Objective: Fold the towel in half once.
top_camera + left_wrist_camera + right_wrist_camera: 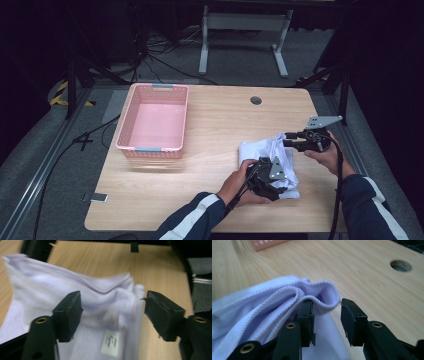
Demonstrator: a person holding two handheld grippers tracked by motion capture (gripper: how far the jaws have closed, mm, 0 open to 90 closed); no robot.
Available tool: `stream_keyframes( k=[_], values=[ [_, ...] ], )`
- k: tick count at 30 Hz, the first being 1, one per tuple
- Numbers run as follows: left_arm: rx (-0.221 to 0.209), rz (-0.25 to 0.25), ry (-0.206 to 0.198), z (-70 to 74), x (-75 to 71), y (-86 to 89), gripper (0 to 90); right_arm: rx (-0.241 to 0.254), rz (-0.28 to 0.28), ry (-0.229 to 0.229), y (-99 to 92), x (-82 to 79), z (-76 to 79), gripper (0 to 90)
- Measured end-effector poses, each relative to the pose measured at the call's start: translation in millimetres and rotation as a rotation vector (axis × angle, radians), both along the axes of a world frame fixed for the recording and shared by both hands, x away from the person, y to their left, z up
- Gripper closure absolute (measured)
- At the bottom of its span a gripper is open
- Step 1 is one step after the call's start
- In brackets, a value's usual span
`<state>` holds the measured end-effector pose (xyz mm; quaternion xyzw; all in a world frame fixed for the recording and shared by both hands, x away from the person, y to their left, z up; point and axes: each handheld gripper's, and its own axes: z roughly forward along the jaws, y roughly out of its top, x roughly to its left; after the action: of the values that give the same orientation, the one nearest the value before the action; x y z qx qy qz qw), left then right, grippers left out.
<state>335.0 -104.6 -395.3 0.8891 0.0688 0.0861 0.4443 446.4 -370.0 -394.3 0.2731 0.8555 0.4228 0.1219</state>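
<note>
From above, the white cloth lies crumpled right of the pink basket, both grippers on it. The left gripper stands spread over a fold, pinching nothing. The right gripper gapes too, the hem looped over one pad (not clamped). I'd seat each hem deep before squeezing.

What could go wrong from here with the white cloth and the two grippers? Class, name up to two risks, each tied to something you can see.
1. The left gripper stands open over the white cloth, its pads apart from the fabric. Closing here might catch only the top layer, so the fold could slip apart.
2. The right gripper is open with the hemmed edge draped over one jaw. Pulling away could snag it and drag the cloth askew on the table.
</note>
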Motion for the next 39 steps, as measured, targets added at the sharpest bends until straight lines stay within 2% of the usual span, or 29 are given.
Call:
stream_keyframes(
  k=[1, 2, 4, 6, 7, 8, 9, 10, 11, 12, 13, 15, 17, 18, 19, 21, 22, 24, 25, 26, 27, 28, 29, 30, 31, 32, 34, 37, 39],
  values=[
    [-0.011, 0.005, 0.003, 2.1, -2.7, 7.6, 27.9, 0.004, -0.022, -0.001, -7.3, -2.0, -1.5, 60.2],
    [0.009, 0.017, -0.022, 3.8, -5.4, 16.6, 27.7, -0.002, -0.037, -0.016, -12.5, -4.3, -2.5, 60.0],
    [0.023, 0.026, -0.013, 3.2, -9.0, 32.2, 25.8, -0.030, -0.081, -0.014, -22.9, -7.5, -3.5, 56.2],
    [0.058, 0.054, -0.012, -2.3, -10.6, 49.6, 25.7, -0.036, -0.119, -0.011, -29.0, -11.8, -2.2, 56.1],
    [0.050, 0.060, -0.002, -6.5, -10.4, 54.4, 25.3, -0.031, -0.125, -0.017, -29.5, -15.9, -0.2, 56.0],
    [0.068, 0.069, 0.022, -13.0, -9.5, 63.5, 25.2, -0.028, -0.130, -0.011, -28.6, -19.0, 1.4, 54.9],
    [0.068, 0.069, 0.022, -13.0, -9.5, 63.5, 25.0, -0.028, -0.130, -0.011, -28.6, -19.0, 1.4, 54.9],
    [0.071, 0.087, 0.035, -19.2, -8.9, 68.4, 24.9, -0.009, -0.107, -0.011, -21.6, -31.5, 6.6, 52.2],
    [0.092, 0.096, 0.063, -29.8, -8.3, 74.8, 25.3, -0.013, -0.089, -0.006, -17.2, -39.0, 8.6, 51.5],
    [0.094, 0.093, 0.060, -33.4, -8.0, 75.6, 26.2, -0.014, -0.067, 0.000, -12.4, -47.3, 9.8, 51.0],
    [0.105, 0.096, 0.077, -37.6, -9.3, 75.5, 26.6, -0.012, -0.055, 0.015, -9.0, -53.2, 10.0, 50.0],
    [0.125, 0.065, 0.106, -44.8, -9.2, 72.8, 31.9, -0.027, -0.044, 0.048, -1.2, -67.3, 7.1, 45.1],
    [0.167, 0.071, 0.112, -51.9, -9.7, 68.2, 32.2, -0.016, -0.018, 0.101, 5.1, -82.4, 0.2, 42.4],
    [0.164, 0.065, 0.112, -53.7, -9.2, 67.4, 36.1, -0.043, -0.014, 0.115, 9.7, -91.0, -5.5, 39.8],
    [0.159, 0.065, 0.112, -55.8, -8.7, 67.3, 37.0, -0.046, -0.008, 0.121, 11.8, -95.5, -9.0, 39.0],
    [0.178, 0.071, 0.108, -58.1, -7.7, 66.9, 41.5, -0.035, -0.017, 0.160, 15.5, -103.0, -16.0, 36.1],
    [0.159, 0.077, 0.121, -59.3, -7.0, 67.3, 43.6, -0.057, -0.027, 0.167, 18.1, -107.0, -19.5, 34.6],
    [0.149, 0.082, 0.138, -60.8, -4.4, 67.9, 46.8, -0.047, -0.058, 0.185, 19.4, -110.0, -23.7, 34.2],
    [0.165, 0.077, 0.129, -61.1, -2.7, 67.7, 49.4, -0.035, -0.062, 0.198, 19.9, -110.8, -26.0, 34.2],
    [0.168, 0.078, 0.129, -62.7, -2.2, 67.9, 52.0, -0.047, -0.063, 0.208, 20.7, -110.9, -28.3, 34.4],
    [0.181, 0.083, 0.122, -65.5, -2.2, 66.5, 53.6, -0.068, -0.082, 0.211, 21.7, -111.0, -30.5, 37.5],
    [0.188, 0.076, 0.122, -66.9, -2.0, 66.6, 54.5, -0.076, -0.084, 0.220, 21.6, -110.5, -32.9, 47.6],
    [0.180, 0.073, 0.122, -67.6, -1.3, 67.2, 55.4, -0.069, -0.065, 0.243, 22.7, -111.2, -34.5, 52.3],
    [0.180, 0.073, 0.122, -67.6, -1.3, 67.2, 56.2, -0.069, -0.065, 0.243, 22.7, -111.2, -34.5, 52.3],
    [0.182, 0.074, 0.118, -67.3, -1.0, 67.4, 56.2, -0.087, -0.057, 0.235, 25.0, -112.0, -36.0, 56.8],
    [0.190, 0.073, 0.121, -66.3, -0.6, 67.3, 59.2, -0.106, -0.045, 0.207, 27.9, -113.9, -35.7, 67.0],
    [0.189, 0.079, 0.111, -66.2, -0.9, 67.7, 65.8, -0.110, -0.035, 0.171, 30.7, -117.1, -31.3, 76.6],
    [0.212, 0.088, 0.090, -64.5, -1.8, 67.9, 74.0, -0.072, -0.025, 0.139, 29.2, -122.7, -19.5, 79.0],
    [0.217, 0.087, 0.089, -63.4, -1.5, 68.7, 77.3, -0.029, -0.033, 0.137, 26.1, -127.5, -10.6, 78.8]
  ],
)
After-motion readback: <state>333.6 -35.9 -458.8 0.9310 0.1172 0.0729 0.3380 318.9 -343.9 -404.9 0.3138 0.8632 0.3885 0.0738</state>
